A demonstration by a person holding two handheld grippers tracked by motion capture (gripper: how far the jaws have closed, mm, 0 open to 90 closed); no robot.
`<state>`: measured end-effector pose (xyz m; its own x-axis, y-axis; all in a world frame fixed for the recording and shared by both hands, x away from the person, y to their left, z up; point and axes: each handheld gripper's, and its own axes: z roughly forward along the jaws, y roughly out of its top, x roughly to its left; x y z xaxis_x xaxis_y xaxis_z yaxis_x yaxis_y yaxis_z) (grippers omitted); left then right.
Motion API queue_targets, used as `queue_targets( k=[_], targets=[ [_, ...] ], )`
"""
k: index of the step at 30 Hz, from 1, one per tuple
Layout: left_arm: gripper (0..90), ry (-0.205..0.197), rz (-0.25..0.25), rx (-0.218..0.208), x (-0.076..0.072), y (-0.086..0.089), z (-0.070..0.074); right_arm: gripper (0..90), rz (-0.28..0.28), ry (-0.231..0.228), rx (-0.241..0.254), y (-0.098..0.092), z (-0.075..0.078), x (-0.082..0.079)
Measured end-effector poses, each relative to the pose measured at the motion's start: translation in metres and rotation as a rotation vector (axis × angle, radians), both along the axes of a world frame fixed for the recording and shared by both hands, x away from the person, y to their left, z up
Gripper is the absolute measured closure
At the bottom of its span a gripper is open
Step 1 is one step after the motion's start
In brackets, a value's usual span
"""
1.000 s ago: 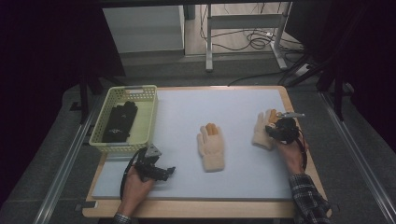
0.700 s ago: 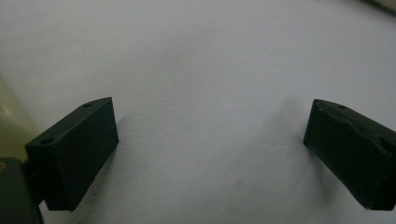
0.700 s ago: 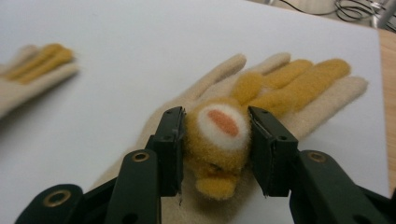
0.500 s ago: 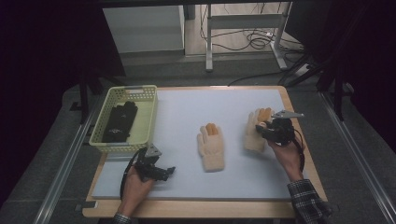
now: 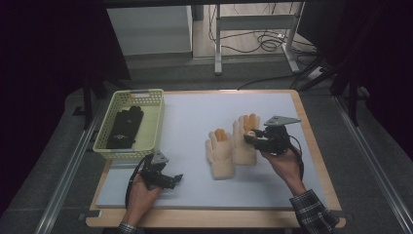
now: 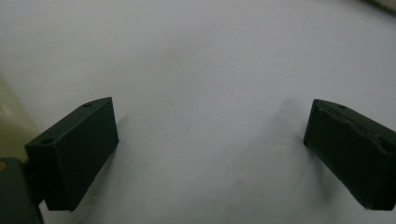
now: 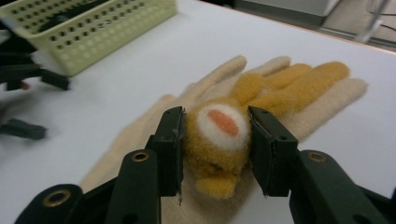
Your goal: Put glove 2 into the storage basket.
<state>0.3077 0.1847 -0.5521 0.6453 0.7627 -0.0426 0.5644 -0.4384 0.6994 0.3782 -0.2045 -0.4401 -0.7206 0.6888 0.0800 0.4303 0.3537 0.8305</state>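
The right claw (image 5: 249,137) is clamped on the orange padded patch of a cream glove (image 7: 261,100); in the right gripper view both pads press into the fuzzy yellow-orange stuff, with the glove's fingers fanning away beyond the jaws. Just beside this claw, toward the person's left, a second cream glove (image 5: 220,153) lies flat on the bench (image 5: 195,122), its edge touching or nearly touching the held one. The bench top is a pale bluish-white sheet on a wooden board with a light-wood rim.

The left claw (image 5: 176,178) rests low on the sheet at the near edge, its jaws spread wide with bare surface between them, as the left gripper view (image 6: 210,140) shows. Just beyond it and a little to its left stands a pale yellow-green basket (image 5: 151,122) with perforated walls, holding a dark folded thing (image 5: 124,127).

Around the bench the room is dim: dark grey floor, metal rails along both sides, a light cabinet and a metal frame with tangled cables behind.
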Motion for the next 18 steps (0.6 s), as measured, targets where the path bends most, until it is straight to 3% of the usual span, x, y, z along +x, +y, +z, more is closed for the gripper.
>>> queue_targets(
  k=[8, 18],
  targets=[
    [2.9, -0.001, 0.000, 0.000, 0.000, 0.000, 0.000, 57.3, 0.125, 0.015, -0.007, 0.041, -0.009, -0.008],
    [2.9, 0.002, 0.001, 0.000, 0.000, 0.000, 0.000, 57.2, 0.174, 0.047, -0.052, 0.070, -0.036, 0.002]
  ],
)
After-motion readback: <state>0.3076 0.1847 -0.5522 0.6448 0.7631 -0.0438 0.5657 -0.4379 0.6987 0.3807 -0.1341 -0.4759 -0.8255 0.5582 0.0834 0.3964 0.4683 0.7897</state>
